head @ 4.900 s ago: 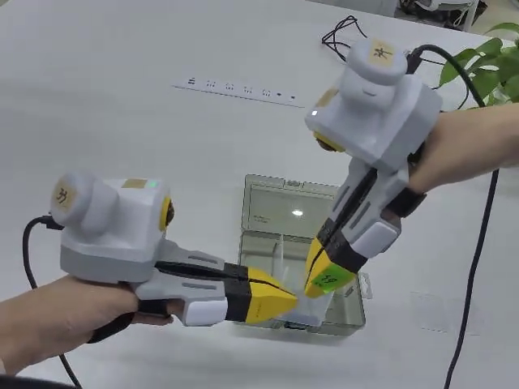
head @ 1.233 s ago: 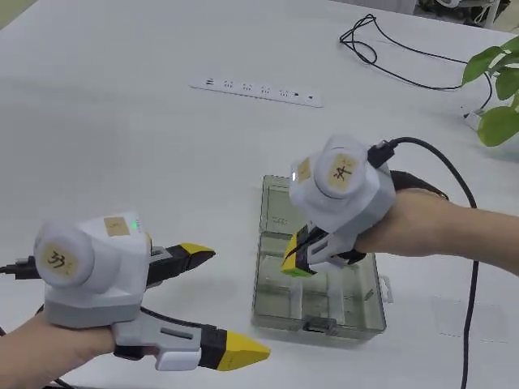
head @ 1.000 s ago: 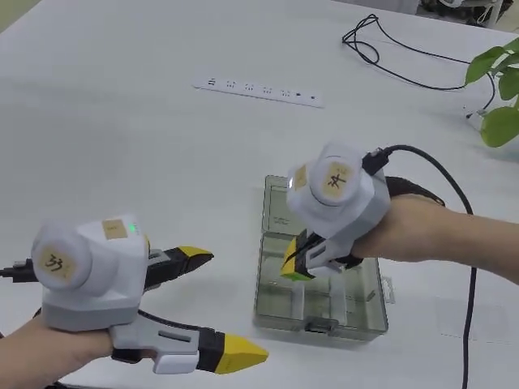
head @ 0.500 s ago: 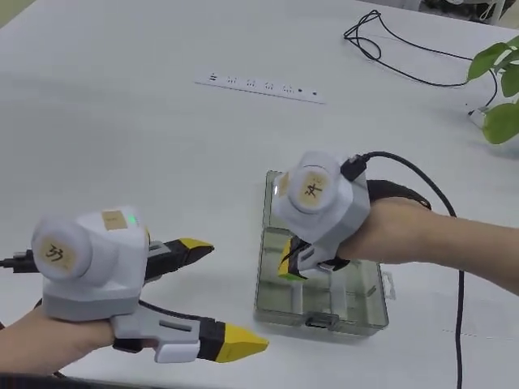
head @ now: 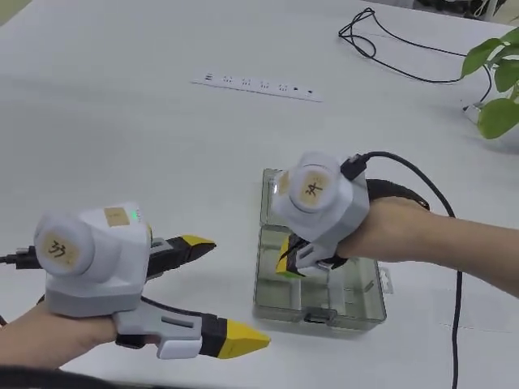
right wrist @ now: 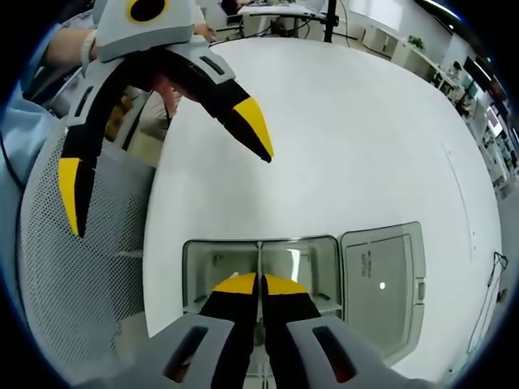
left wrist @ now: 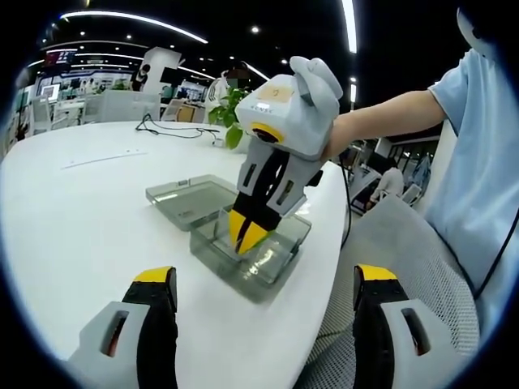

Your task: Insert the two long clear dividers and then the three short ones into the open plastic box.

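Observation:
The open clear plastic box (head: 366,301) lies on the white table, its lid (head: 274,193) folded back flat. My right gripper (head: 284,266) reaches down into the box from above, shut on a thin clear divider (right wrist: 259,258) that stands edge-on across the box (right wrist: 211,261). In the left gripper view, the right gripper (left wrist: 246,233) has its yellow tips inside the box (left wrist: 272,261). My left gripper (head: 223,292) hovers left of the box, open, nothing between its jaws. Its own view puts the left gripper (left wrist: 263,279) short of the box.
A white power strip (head: 259,85) lies at the back of the table, with a black cable (head: 389,49) and a green plant (head: 495,81) at the back right. The table's near edge runs just under the box. The left gripper (right wrist: 162,105) hangs above the box.
The left gripper, shut at the box's front 4.9 s ago, has opened and drawn back to the left. The right gripper has come down lower into the box.

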`<action>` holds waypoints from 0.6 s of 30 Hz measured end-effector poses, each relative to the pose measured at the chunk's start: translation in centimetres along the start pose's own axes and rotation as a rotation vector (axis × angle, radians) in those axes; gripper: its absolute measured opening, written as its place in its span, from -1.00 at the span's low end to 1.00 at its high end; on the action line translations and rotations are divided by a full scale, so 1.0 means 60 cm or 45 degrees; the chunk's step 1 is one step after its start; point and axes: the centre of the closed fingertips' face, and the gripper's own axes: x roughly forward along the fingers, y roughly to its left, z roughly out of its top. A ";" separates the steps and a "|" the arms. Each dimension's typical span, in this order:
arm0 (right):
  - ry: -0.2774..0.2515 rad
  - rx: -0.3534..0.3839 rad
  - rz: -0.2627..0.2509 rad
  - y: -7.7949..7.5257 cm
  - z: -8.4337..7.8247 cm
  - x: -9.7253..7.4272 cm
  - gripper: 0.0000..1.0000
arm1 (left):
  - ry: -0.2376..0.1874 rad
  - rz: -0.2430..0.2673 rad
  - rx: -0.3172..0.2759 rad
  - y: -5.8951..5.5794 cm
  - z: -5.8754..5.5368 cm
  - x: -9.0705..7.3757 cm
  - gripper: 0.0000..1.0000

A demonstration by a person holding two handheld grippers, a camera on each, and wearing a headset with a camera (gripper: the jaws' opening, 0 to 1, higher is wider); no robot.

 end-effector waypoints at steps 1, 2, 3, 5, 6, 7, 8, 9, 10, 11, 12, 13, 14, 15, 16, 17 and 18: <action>-0.030 0.036 -0.005 -0.001 0.004 -0.002 -0.93 | 0.003 0.001 0.003 0.000 0.001 0.000 0.83; -0.109 0.077 -0.009 -0.002 0.017 -0.006 -0.85 | 0.001 0.002 0.004 0.000 0.002 0.000 0.84; -0.151 0.106 -0.007 -0.001 0.023 -0.011 -0.79 | -0.004 0.002 0.002 0.000 0.004 0.000 0.84; -0.181 0.141 -0.005 -0.001 0.024 -0.021 -0.71 | 0.002 0.001 0.008 0.000 0.004 0.000 0.84; -0.198 0.145 -0.011 -0.003 0.023 -0.027 -0.69 | 0.003 0.001 0.008 0.000 0.004 0.000 0.84; -0.216 0.146 -0.016 -0.004 0.023 -0.031 -0.61 | 0.004 0.000 0.008 0.000 0.004 0.001 0.84; -0.235 0.154 -0.017 -0.003 0.022 -0.035 -0.53 | 0.005 -0.001 0.009 0.000 0.004 0.001 0.84; -0.243 0.164 -0.020 -0.003 0.020 -0.038 -0.46 | 0.006 -0.002 0.010 0.000 0.005 0.002 0.84; -0.263 0.165 -0.023 -0.002 0.019 -0.041 -0.41 | 0.007 -0.004 0.012 0.000 0.005 0.003 0.84; -0.273 0.171 -0.023 -0.001 0.017 -0.043 -0.37 | 0.006 -0.005 0.012 -0.001 0.006 0.003 0.84; -0.286 0.174 -0.015 0.002 0.016 -0.044 -0.33 | 0.007 -0.006 0.015 -0.001 0.007 0.004 0.84; -0.310 0.194 -0.015 0.004 0.015 -0.047 -0.27 | 0.007 -0.007 0.016 -0.001 0.008 0.004 0.84; -0.315 0.199 -0.017 0.005 0.014 -0.048 -0.21 | 0.007 -0.008 0.017 -0.001 0.009 0.005 0.84; -0.343 0.196 -0.016 0.008 0.015 -0.051 -0.14 | 0.006 -0.008 0.022 -0.001 0.011 0.005 0.84; -0.351 0.200 -0.025 0.008 0.015 -0.053 -0.07 | 0.005 -0.008 0.022 -0.001 0.013 0.005 0.84; -0.367 0.197 -0.034 0.009 0.015 -0.056 -0.01 | 0.002 -0.008 0.023 -0.001 0.016 0.005 0.84; -0.388 0.195 -0.034 0.012 0.017 -0.058 0.05 | 0.000 -0.007 0.026 -0.001 0.018 0.005 0.84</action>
